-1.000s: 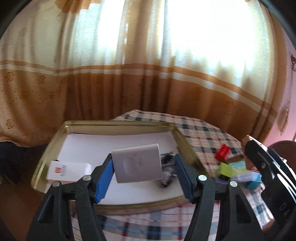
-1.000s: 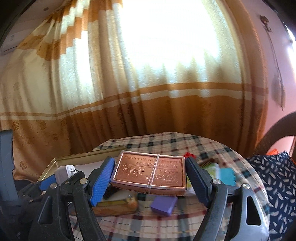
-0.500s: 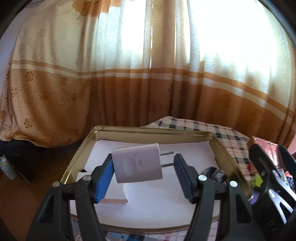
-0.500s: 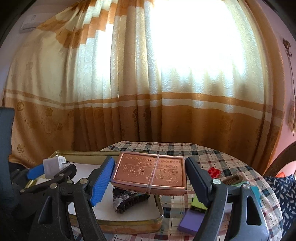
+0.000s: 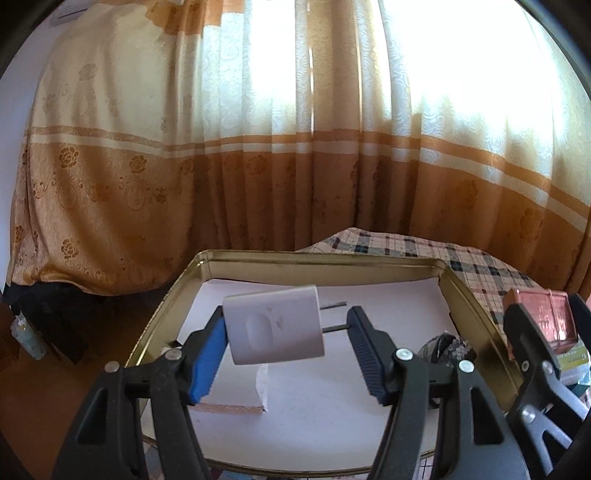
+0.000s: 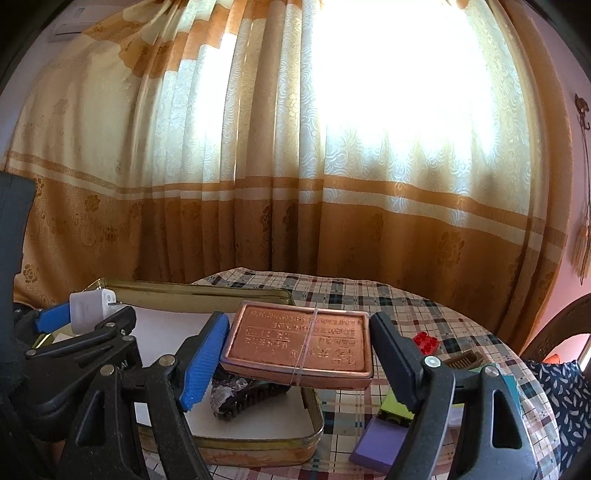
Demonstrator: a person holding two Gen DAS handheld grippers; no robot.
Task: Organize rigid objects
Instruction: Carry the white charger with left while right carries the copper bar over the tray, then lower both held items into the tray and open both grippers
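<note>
The left tool (image 5: pixel 286 334) pinches a charger (image 5: pixel 275 326) by body and prong tips above the tray (image 5: pixel 476 314), so it could twist free, while the right tool (image 6: pixel 297 350) clamps a tin (image 6: pixel 299 343) that may knock the clip (image 6: pixel 243 397) underneath.

Plaid-clothed table (image 6: pixel 369 295): gold tray (image 6: pixel 258 439), purple block (image 6: pixel 376 443), red brick (image 6: pixel 426 341).

home, living room | gold floral curtains (image 6: pixel 258 184) over window | plaid tablecloth (image 6: pixel 369 291) on round table | wall air conditioner (image 6: pixel 68 24)
</note>
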